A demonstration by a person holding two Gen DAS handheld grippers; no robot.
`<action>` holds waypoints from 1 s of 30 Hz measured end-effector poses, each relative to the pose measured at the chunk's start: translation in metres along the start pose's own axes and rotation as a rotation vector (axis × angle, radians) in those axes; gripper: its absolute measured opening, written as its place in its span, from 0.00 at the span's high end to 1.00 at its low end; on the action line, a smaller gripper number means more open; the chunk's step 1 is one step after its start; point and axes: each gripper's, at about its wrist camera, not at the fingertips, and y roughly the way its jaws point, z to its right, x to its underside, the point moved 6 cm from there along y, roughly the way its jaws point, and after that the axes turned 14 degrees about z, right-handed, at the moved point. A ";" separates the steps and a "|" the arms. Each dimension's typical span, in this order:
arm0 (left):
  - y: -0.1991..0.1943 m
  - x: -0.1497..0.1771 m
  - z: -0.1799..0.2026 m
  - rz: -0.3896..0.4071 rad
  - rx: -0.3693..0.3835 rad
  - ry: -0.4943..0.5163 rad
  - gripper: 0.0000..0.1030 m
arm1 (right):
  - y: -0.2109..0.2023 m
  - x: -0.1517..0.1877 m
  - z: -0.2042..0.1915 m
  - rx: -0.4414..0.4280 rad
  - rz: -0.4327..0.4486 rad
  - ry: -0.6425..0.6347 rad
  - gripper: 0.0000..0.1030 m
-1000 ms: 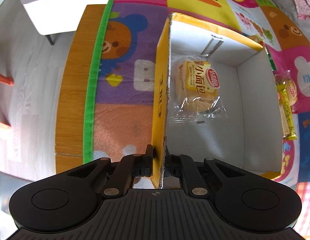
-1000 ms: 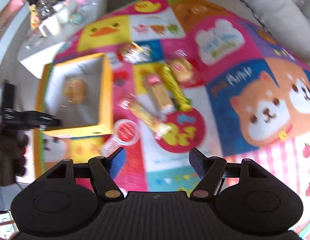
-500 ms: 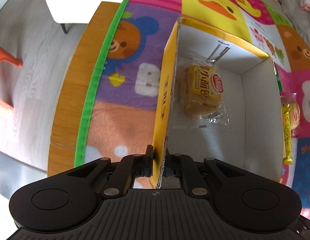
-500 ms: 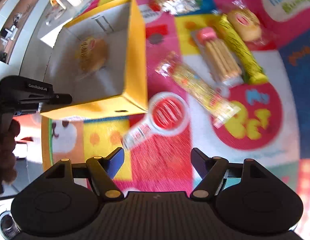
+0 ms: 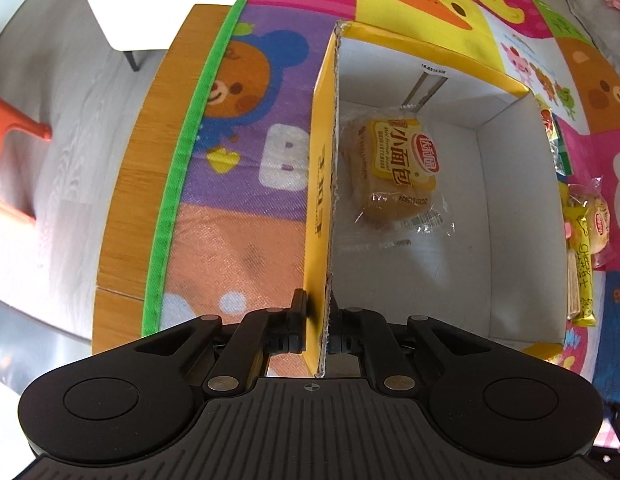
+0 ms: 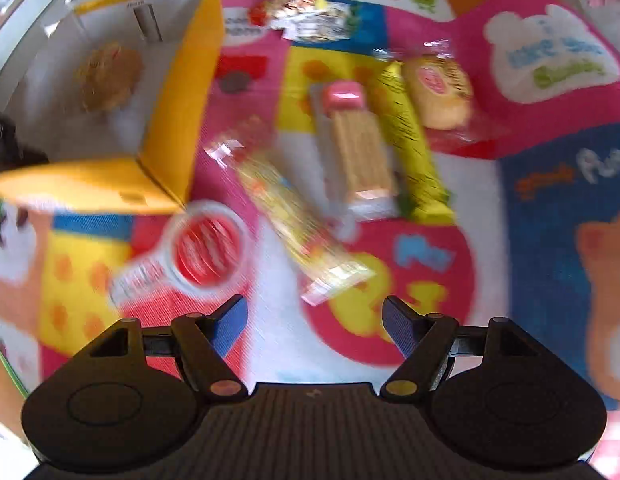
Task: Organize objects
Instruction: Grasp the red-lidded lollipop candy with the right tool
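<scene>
Presently, left gripper [image 5: 315,318] clamped on yellow box [image 5: 323,184] wall, bread packet [image 5: 393,170] inside, right gripper [image 6: 314,318] fingers apart above snack packets [image 6: 300,224].

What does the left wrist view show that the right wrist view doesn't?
Left wrist only: the left claw shut on the yellow cardboard box's side wall, plus the wooden table edge.
Right wrist only: the open right claw above the round red-lidded cup and long clear-wrapped snack pack.
Both: the box holding one wrapped bread bun.
</scene>
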 end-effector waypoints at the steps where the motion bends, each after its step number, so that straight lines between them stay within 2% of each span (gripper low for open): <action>1: 0.001 0.000 0.000 -0.002 -0.003 -0.004 0.91 | -0.004 0.000 0.003 -0.032 -0.014 0.053 0.27; 4: 0.003 0.000 -0.001 -0.004 -0.010 -0.018 0.91 | 0.001 -0.004 -0.005 -0.093 -0.058 0.203 0.25; 7: 0.001 -0.001 -0.002 -0.001 -0.004 -0.026 0.91 | 0.016 -0.016 -0.031 -0.110 -0.047 0.260 0.24; 10: -0.001 0.000 -0.005 -0.002 -0.003 -0.032 0.91 | 0.035 -0.027 -0.057 -0.115 -0.047 0.246 0.17; 12: -0.002 0.000 -0.007 -0.003 -0.006 -0.034 0.91 | 0.056 -0.025 -0.067 -0.071 -0.118 0.194 0.17; 14: -0.003 -0.001 -0.009 -0.004 -0.007 -0.039 0.91 | 0.058 -0.026 -0.075 -0.055 -0.116 0.151 0.13; 15: -0.003 0.000 -0.010 -0.004 -0.007 -0.040 0.91 | 0.056 -0.025 -0.076 -0.045 -0.116 0.124 0.16; 17: -0.003 0.001 -0.011 -0.007 -0.011 -0.040 0.91 | 0.049 -0.021 -0.077 -0.027 -0.102 0.058 0.31; 18: -0.003 0.001 -0.012 -0.008 -0.012 -0.041 0.91 | 0.045 -0.018 -0.075 -0.031 -0.102 0.027 0.44; 19: -0.002 0.001 -0.011 -0.010 -0.012 -0.041 0.91 | 0.040 -0.014 -0.073 -0.044 -0.115 0.010 0.63; 20: -0.001 0.002 -0.011 -0.012 -0.010 -0.040 0.91 | 0.035 -0.009 -0.069 -0.047 -0.136 0.003 0.74; 21: 0.000 0.002 -0.010 -0.013 -0.009 -0.036 0.91 | 0.029 -0.006 -0.063 -0.045 -0.146 0.003 0.78; 24: 0.003 0.003 -0.006 -0.017 0.000 -0.020 0.91 | 0.005 0.002 -0.047 -0.039 -0.130 0.016 0.78; 27: 0.003 0.004 0.000 -0.019 0.016 -0.003 0.91 | -0.027 0.005 -0.032 -0.064 -0.111 0.095 0.78; 30: 0.003 0.006 0.006 -0.023 0.027 0.026 0.91 | -0.060 -0.002 -0.024 -0.084 -0.070 0.113 0.78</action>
